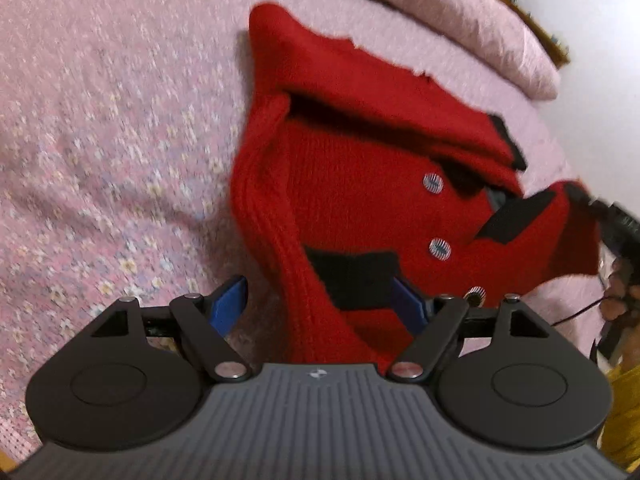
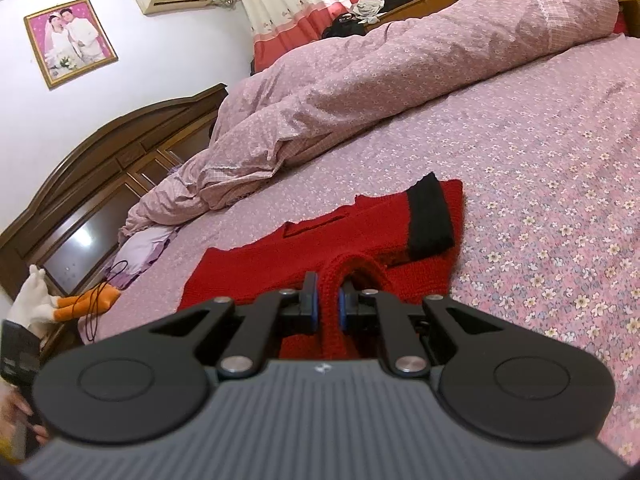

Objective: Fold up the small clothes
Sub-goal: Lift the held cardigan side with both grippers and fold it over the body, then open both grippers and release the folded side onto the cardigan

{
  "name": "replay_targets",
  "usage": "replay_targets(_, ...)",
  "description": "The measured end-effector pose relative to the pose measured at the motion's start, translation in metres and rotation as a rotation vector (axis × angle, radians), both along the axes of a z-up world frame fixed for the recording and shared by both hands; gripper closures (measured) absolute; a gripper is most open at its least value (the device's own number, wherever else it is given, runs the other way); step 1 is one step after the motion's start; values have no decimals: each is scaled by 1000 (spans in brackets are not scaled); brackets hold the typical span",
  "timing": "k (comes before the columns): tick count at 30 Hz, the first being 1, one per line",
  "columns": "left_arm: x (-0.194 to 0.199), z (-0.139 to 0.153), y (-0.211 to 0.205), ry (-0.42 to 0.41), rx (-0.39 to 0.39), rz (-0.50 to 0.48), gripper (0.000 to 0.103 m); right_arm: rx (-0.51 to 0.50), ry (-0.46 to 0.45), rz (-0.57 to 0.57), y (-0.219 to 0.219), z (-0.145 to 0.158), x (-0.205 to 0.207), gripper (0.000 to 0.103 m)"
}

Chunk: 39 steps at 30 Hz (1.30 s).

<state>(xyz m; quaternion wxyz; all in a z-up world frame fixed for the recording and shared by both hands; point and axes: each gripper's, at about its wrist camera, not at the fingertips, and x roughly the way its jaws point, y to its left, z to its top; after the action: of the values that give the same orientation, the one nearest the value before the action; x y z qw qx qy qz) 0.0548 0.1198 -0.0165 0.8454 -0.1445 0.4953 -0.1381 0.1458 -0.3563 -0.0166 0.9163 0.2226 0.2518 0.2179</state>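
Red cardigan (image 1: 360, 184): chunky ribbed knit wool, matt, fuzzy; black knit trim at cuff (image 2: 430, 216); buttons (image 1: 440, 248) glossy, striped sheen. Bedsheet (image 1: 100, 140): thin printed cotton, matt, floral. Duvet (image 2: 360, 80): soft crumpled cloth, matt. Left gripper (image 1: 320, 308), right gripper (image 2: 326, 308): matt black plastic, ribbed grey housing, blue rubbery pads, shiny metal pins. Headboard (image 2: 100, 160): dark wood, glossy varnished panels.

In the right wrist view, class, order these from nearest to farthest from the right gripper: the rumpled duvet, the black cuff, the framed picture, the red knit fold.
1. Red knit fold: pinched in the right gripper.
2. Black cuff: just beyond, to the right.
3. Rumpled duvet: across the bed, behind the cardigan.
4. Framed picture: on the far wall, upper left.
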Motion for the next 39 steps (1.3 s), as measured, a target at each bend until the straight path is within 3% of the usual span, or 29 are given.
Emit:
replay_targets(1,1,-5,-2,16,-4,-6,25,1,-1,0,-1,0,-1,91)
replay_targets(2,1,-9,-2,36,-14,-7,45,2,-2,1,-1,0,-1,91)
replay_targets(4,5,-17,-4,89,-57,-32,73,5,-3,1,-2,0,-3,91)
replay_targets(5,5,-17,-4,92,-71,-30,82,9,-4,1,-3,0,-3,91)
replay_targets(7,6,-11,-4,66,-94,-54,89,16,-7,3,-3,0,-4,91)
replay_targets(15,31,43,16,-83,-290,-48,90,98,-20,3,-9,7,4,91)
replay_targets(19,60,71,22,-179,-306,3,90,114,-31,-19,-10,11,16,91)
replay_targets(22,91,78,24,-191,-329,48,90,146,-37,-42,-15,14,29,91)
replay_targets(24,116,78,23,-172,-313,82,90,164,-29,-64,-18,15,42,91)
replay_targets(28,163,67,14,-147,-203,134,90,174,16,-123,-22,8,72,91)
replay_targets(34,208,38,12,-96,-134,177,90,147,90,-173,-20,-15,103,91)
replay_targets(39,222,11,25,-37,-190,227,90,107,169,-203,-19,-39,119,89)
